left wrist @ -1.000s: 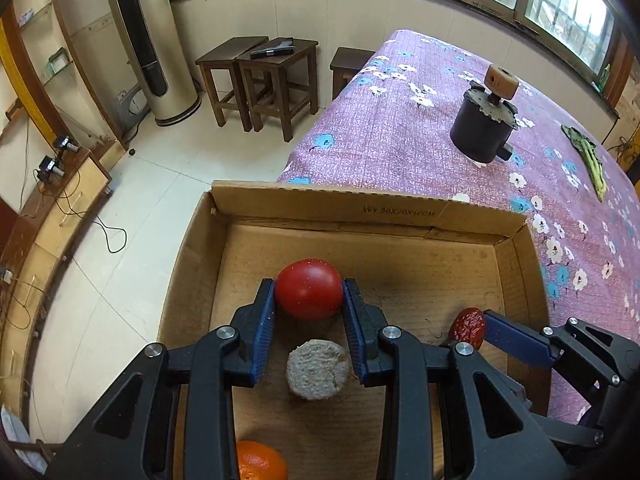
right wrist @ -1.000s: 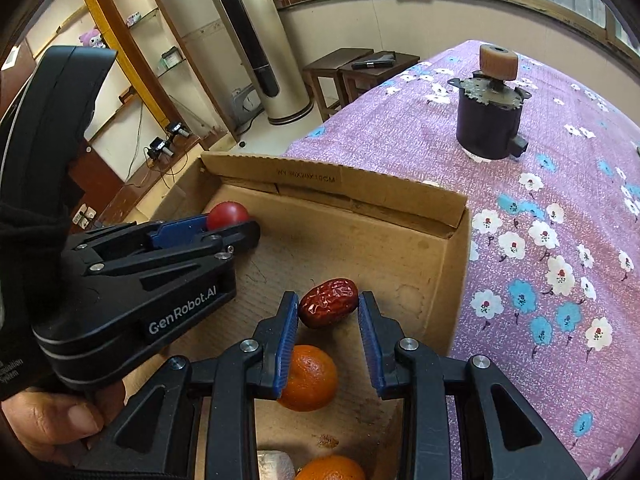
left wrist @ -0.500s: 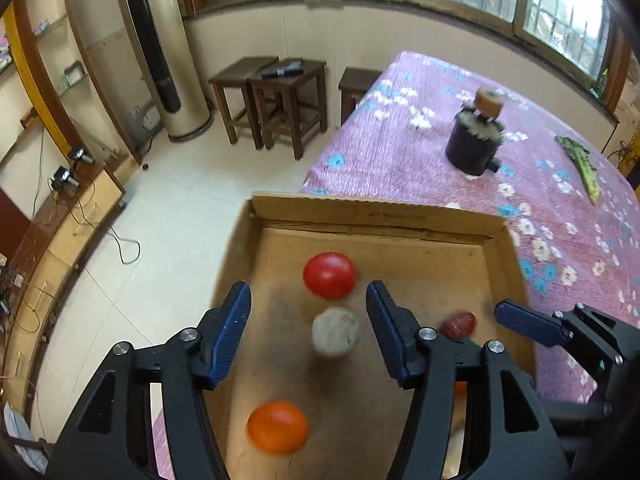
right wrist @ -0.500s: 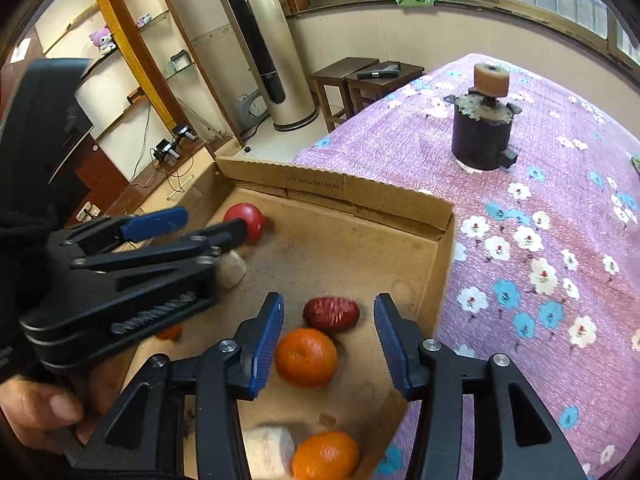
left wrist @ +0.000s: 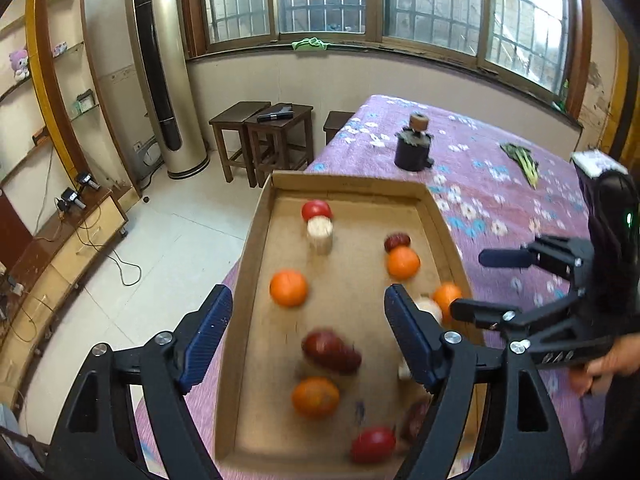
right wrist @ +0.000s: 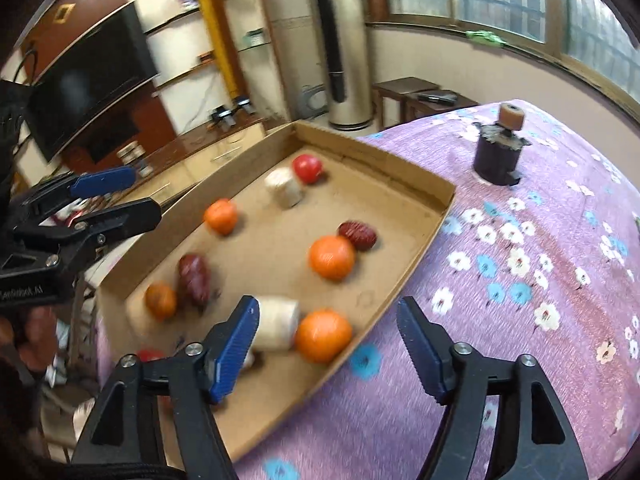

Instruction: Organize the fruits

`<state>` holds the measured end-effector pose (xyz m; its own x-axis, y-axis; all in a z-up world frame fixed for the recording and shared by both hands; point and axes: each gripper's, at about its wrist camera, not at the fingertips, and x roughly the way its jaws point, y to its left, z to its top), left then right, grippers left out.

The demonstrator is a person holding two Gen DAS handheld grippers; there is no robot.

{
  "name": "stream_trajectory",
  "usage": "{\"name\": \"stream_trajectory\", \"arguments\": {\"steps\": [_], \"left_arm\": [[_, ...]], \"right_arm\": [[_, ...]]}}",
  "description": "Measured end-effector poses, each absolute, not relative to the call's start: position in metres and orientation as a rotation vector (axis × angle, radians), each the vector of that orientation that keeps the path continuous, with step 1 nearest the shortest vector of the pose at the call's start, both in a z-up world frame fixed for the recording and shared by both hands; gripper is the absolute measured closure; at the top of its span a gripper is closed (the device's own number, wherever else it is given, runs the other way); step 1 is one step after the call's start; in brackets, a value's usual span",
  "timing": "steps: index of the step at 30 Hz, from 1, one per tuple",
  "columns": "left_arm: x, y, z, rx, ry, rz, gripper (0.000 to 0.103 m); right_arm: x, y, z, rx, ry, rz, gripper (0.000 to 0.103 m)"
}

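**Fruits in the box, both grippers empty and opening**

Progress: the cardboard box (left wrist: 256, 240) on the purple flowered cloth (right wrist: 520, 280) holds all fruits I can see. None lies on the cloth outside it. At the far end a red tomato (left wrist: 316, 210) touches a pale round piece (left wrist: 320, 232). On the right side a dark red date (left wrist: 397, 241) sits just beside an orange (left wrist: 403, 263). Another orange (left wrist: 289, 288) is near the left wall, and more oranges and dark red fruits are at the near end, blurred. By kind they look mixed, so in my judgement some sorting may be left, but I cannot tell the wanted layout.

Left gripper (left wrist: 308, 340): jaws wide and opening, nothing between the pads, it hangs above the box. Right gripper (right wrist: 326, 348): jaws also opening, holding nothing, above the box's near right edge.

Writing: print on the left gripper body in the right wrist view is too blurred to read with certainty. No other label is legible.
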<state>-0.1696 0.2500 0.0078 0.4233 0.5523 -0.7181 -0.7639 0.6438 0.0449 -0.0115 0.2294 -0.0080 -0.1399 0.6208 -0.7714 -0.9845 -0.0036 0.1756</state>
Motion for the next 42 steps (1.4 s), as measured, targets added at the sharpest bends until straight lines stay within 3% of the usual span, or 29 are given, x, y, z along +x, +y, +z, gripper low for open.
{"name": "stream_trajectory", "arguments": {"steps": [2, 6, 19, 42], "left_arm": [[-0.176, 0.239, 0.008, -0.284, 0.777, 0.852, 0.019], [-0.183, 0.216, 0.005, -0.255, 0.794, 0.852, 0.018], [-0.204, 0.180, -0.007, -0.298, 0.776, 0.832, 0.018], [-0.200, 0.162, -0.019, -0.290, 0.810, 0.775, 0.018]], "right_arm": [[-0.015, 0.216, -0.005, -0.582, 0.835, 1.599, 0.026], [-0.033, 0.191, 0.002, -0.651, 0.775, 1.713, 0.012], [-0.070, 0.151, -0.002, -0.766, 0.637, 1.846, 0.012], [-0.081, 0.151, -0.019, -0.806, 0.643, 1.832, 0.012]]}}
